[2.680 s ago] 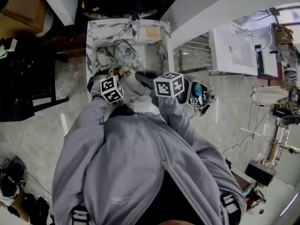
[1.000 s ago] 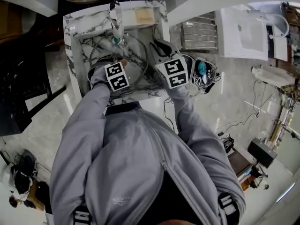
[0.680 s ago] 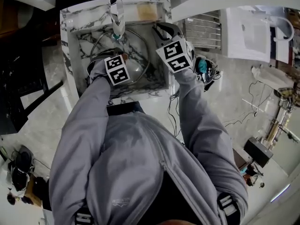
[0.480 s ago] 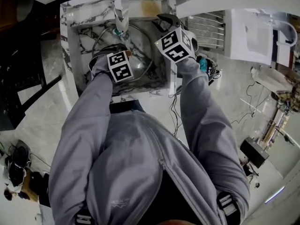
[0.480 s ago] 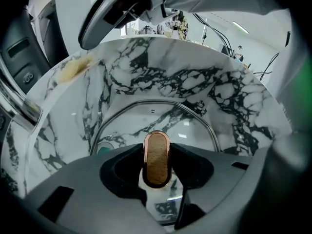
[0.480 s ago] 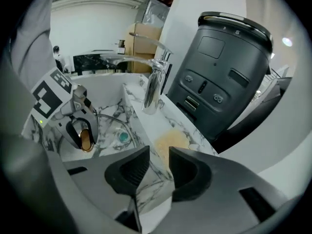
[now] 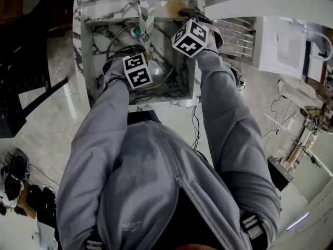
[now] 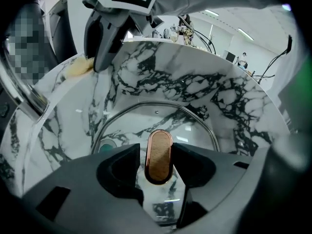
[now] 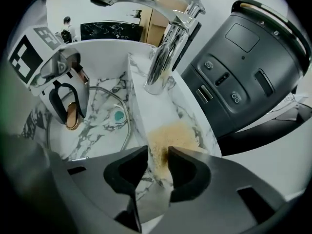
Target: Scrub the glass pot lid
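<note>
Lying knob-up in the veined marble sink, the round glass pot lid looks slick, rigid and breakable, best held by its wooden knob, which the left tongs, just widened, loosely straddle, while the right tongs, likewise just widened, hang empty above the flat tan sponge.

One glass pot lid, one marble sink, one faucet, one tan sponge; two hand-held grippers, left and right

We see our right gripper, jaws just opening and apart, a tan scrubbing pad showing between them on the marble sink's ledge, chrome faucet behind, glass pot lid lying in the basin, dark grey appliance at right
</note>
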Available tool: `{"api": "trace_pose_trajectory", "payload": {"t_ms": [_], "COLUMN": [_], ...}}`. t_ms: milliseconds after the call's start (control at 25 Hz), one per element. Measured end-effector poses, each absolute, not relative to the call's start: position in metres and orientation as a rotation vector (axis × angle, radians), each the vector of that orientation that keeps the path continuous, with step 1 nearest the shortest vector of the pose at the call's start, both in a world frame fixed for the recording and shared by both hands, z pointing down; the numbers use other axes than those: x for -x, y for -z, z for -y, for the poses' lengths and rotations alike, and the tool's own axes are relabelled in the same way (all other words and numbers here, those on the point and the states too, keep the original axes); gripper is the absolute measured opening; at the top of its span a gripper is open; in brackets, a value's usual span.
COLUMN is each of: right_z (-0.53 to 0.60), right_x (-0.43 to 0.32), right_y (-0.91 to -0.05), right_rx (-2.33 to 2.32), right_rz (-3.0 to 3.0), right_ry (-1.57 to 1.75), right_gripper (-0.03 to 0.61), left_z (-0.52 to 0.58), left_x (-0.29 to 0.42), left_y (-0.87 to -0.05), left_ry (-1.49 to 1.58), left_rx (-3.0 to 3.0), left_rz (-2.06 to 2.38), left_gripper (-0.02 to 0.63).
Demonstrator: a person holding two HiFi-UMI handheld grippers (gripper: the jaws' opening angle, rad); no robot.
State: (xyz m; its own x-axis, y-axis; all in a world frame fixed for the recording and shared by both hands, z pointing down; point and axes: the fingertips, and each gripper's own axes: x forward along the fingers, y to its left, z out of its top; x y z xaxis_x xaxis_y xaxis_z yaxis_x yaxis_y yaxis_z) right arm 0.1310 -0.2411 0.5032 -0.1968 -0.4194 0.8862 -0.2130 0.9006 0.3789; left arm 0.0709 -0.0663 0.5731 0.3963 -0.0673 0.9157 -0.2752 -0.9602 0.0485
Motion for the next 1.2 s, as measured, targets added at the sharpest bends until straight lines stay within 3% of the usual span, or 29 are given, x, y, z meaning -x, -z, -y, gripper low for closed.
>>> {"api": "trace_pose_trajectory", "payload": {"t_ms": [40,240,280,360,400,800,1200], "right_z": [0.241,0.23,0.227,0.219,0.215,0.15,0.087], "right_x": [-0.131,-0.129,-0.127,-0.125,-0.124,-0.063,0.034], "right_y": [-0.502,-0.493,-0.491,-0.486,-0.482,-0.428,-0.457], "right_rx": [-0.488,-0.534,-0.543,-0.554,-0.557,-0.525,-0.258], "right_rz": [1.778,1.785,1.796,1.812,1.819,1.939,1.952], "right_ry": [0.209,0.225,0.221,0.223,0.227,0.256,0.278], "right_gripper": [0.117,0.069,0.064,0.06,0.058,0.055,0.055], "left_z": [0.067,0.069,0.069,0.07,0.07,0.042,0.018], "left_x": [-0.068,-0.04,-0.031,-0.015,-0.009,0.029,0.087], "left_y": [-0.569,-0.537,-0.53,-0.516,-0.508,-0.423,-0.405], "left_ry": [-1.586,-1.479,-1.462,-1.425,-1.399,-1.16,-1.088], "left_rx": [-2.458,-2.462,-2.458,-2.454,-2.458,-2.506,-2.407], "left_rz": [0.33,0.477,0.515,0.604,0.646,0.936,1.078], "left_gripper": [0.223,0.224,0.195,0.062,0.038,0.017,0.017]}}
